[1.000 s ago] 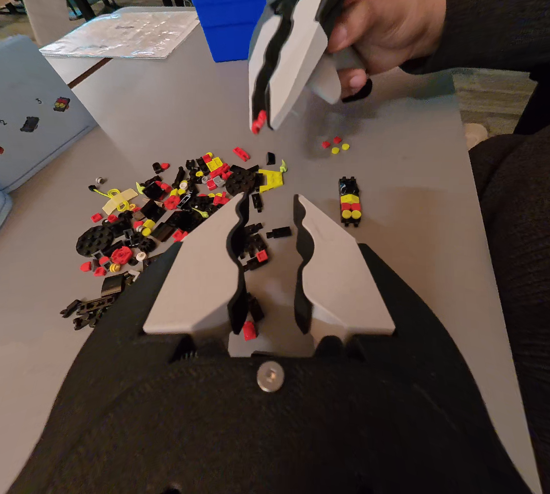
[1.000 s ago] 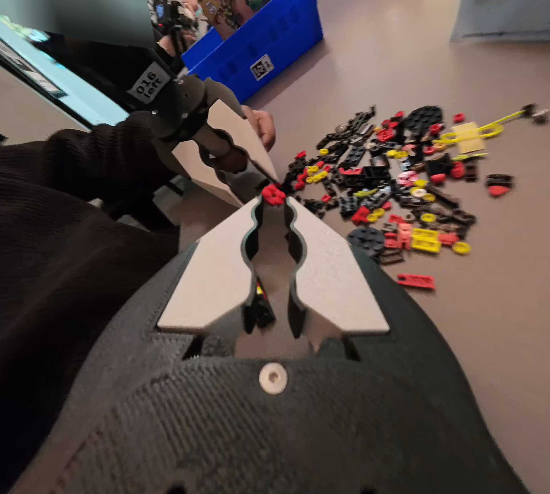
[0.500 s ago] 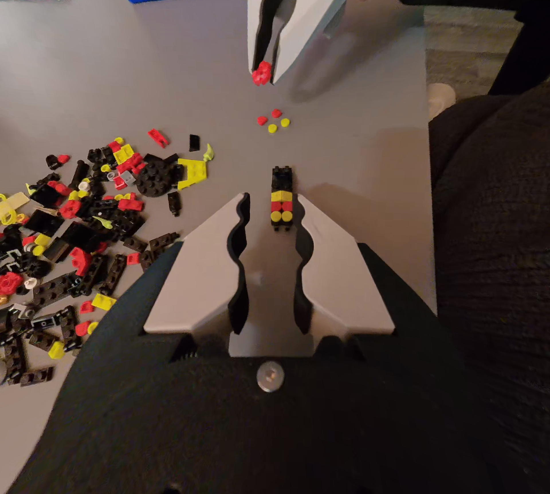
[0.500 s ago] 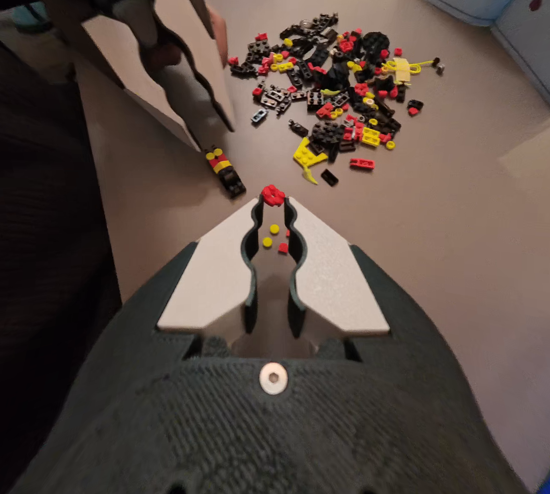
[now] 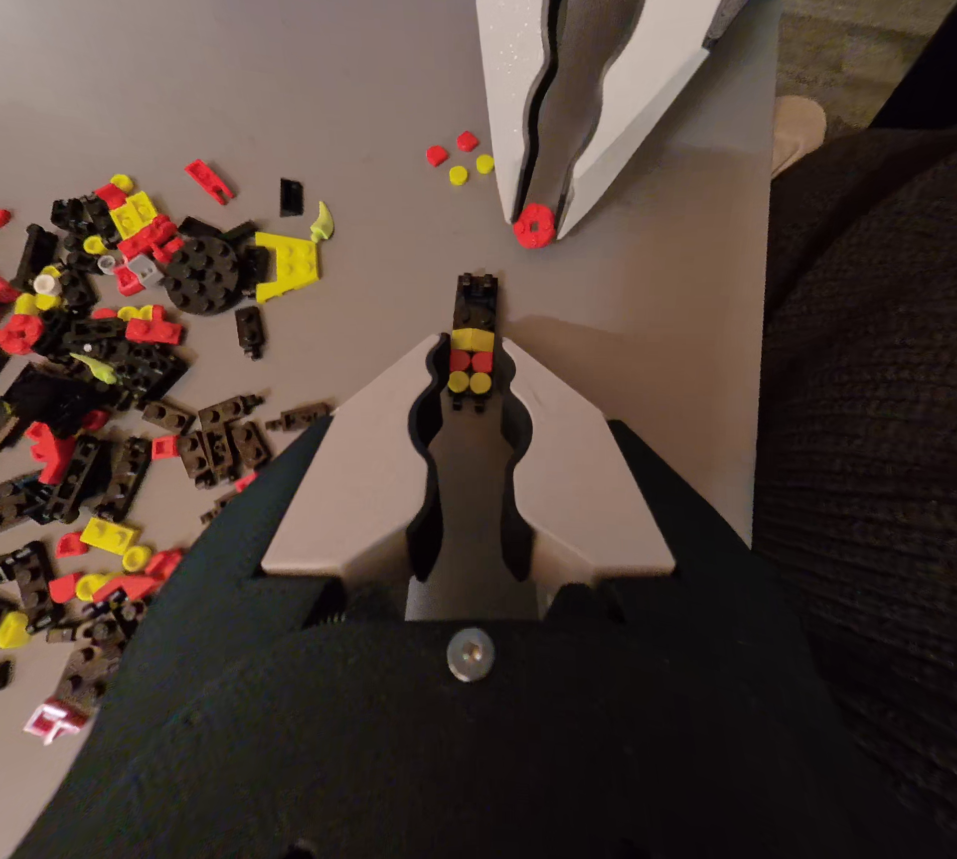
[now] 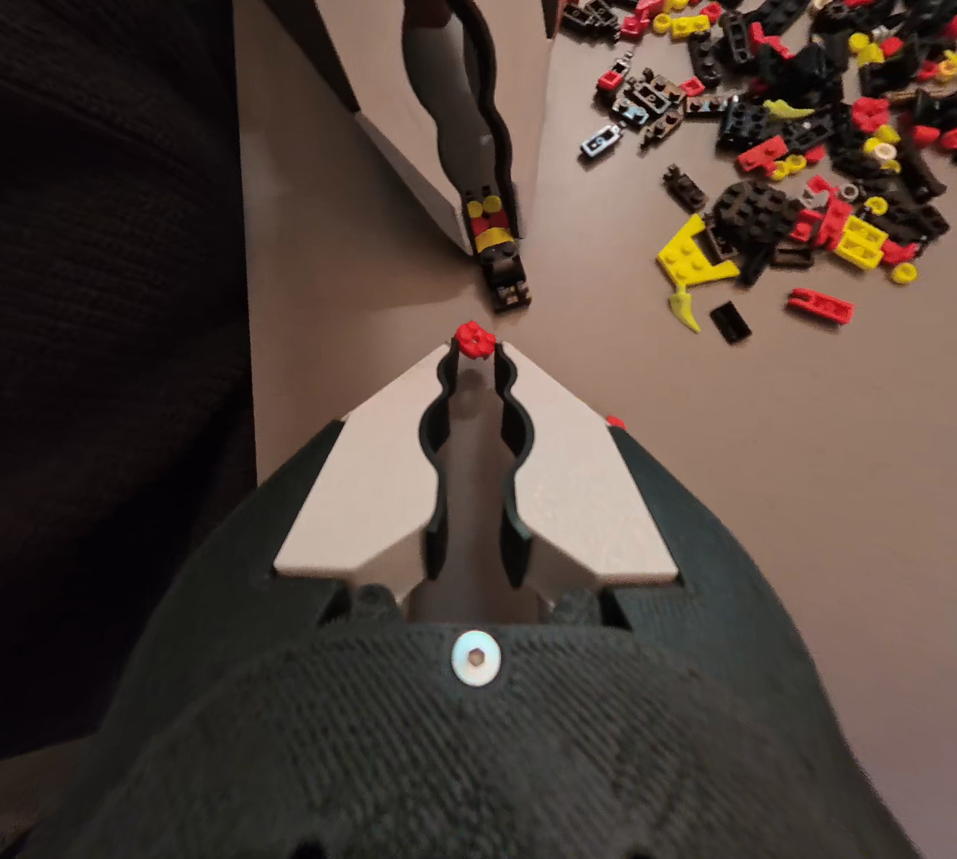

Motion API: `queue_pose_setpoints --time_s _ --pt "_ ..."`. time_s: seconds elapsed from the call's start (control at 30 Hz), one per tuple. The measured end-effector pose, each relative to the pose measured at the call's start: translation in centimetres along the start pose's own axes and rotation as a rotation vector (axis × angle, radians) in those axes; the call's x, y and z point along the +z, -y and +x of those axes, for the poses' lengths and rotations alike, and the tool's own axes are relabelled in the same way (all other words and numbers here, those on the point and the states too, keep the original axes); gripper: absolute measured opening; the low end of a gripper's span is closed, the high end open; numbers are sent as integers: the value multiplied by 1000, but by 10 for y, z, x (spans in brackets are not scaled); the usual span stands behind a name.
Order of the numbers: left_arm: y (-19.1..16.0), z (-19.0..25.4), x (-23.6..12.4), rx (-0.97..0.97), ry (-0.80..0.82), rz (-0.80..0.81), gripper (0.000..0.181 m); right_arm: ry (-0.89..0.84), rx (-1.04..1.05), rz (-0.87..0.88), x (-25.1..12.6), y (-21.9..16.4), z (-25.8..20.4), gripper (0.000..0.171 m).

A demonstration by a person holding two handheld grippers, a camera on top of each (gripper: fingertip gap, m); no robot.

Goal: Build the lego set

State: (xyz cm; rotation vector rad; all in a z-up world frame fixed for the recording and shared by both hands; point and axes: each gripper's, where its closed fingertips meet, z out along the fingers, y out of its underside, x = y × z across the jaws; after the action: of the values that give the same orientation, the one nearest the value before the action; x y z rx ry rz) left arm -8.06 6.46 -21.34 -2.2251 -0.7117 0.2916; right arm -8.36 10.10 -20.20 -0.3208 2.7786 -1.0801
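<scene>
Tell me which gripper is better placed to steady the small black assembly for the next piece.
Left. The left gripper is open, its fingers astride the small black assembly; the right gripper is shut on the red round piece.

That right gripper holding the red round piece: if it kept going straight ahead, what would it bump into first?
Probably the small black, yellow and red assembly just ahead of the right gripper and its red round piece, between the left gripper's fingers. Depth is unclear.

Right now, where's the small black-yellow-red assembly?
On the grey table, the assembly lies between the open left tongs; the red round piece pinched by the right tongs is just beyond it.
</scene>
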Motion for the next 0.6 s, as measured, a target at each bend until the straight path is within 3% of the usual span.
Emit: queue_pose_setpoints --time_s 0.03,0.23,0.6 --pt "-3 0 -2 -10 -9 -7 14 -7 -23 -6 1 1 -1 13" --pt "-17 -15 -22 -6 30 -55 14 -67 -156 -71 11 -2 -6 13" --pt "-30 -9 -42 18 -72 -117 14 -75 -169 -92 14 -4 -6 15"
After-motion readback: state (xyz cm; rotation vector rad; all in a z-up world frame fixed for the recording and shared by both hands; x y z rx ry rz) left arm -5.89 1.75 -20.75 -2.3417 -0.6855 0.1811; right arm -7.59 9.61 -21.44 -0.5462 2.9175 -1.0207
